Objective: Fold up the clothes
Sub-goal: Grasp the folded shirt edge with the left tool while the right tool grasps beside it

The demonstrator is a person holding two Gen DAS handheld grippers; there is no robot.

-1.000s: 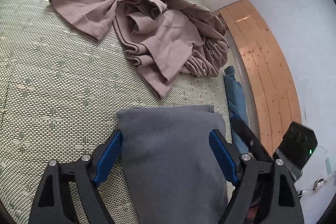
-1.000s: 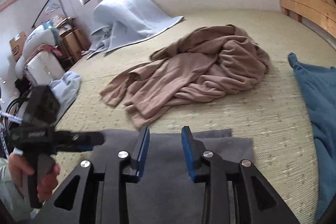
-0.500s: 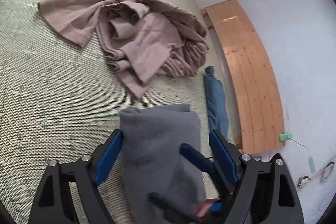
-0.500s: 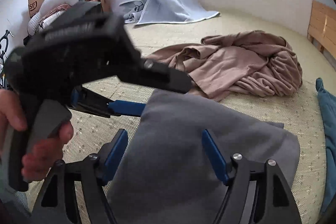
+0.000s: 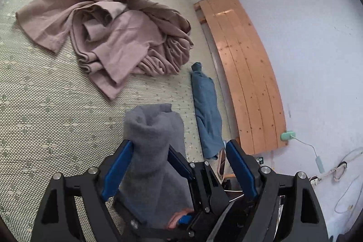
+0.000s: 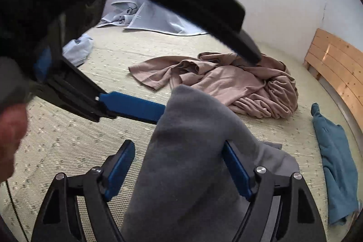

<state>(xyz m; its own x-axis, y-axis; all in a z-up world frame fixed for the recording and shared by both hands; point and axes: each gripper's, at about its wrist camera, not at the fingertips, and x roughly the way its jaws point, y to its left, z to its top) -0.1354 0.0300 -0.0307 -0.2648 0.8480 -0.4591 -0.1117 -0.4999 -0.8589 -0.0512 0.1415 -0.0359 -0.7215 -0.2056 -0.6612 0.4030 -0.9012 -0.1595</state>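
Close in, the grey garment (image 6: 192,162) hangs in a thick bunched fold, lifted off the bed (image 6: 68,140) and draped between both tools. The right gripper (image 6: 179,170) stands wide apart with the cloth lying loose through its gap; in the left wrist view one of its blue fingers (image 5: 179,160) presses against the bundle's far side, so it is bearing the cloth rather than pinching it. The left gripper (image 5: 179,168) is spread just as wide, the grey roll resting against its left blue pad (image 5: 118,167), so neither tool is clamped on anything.

To my eye the step in hand is shaping or carrying a fold of the grey garment (whether it is midway through folding or nearly done, I cannot tell). Doing it well means keeping the bundle's layers squared, closing on an edge before moving further, and laying it flat on the bed with no trapped creases.

Beyond the grey garment lies the crumpled beige garment (image 5: 109,37), unfolded. Right of the grey one, a blue garment (image 5: 206,106) stretches beside the wooden headboard (image 5: 245,72). Far behind the beige heap, a pale blanket (image 6: 154,17) slumps against the wall.
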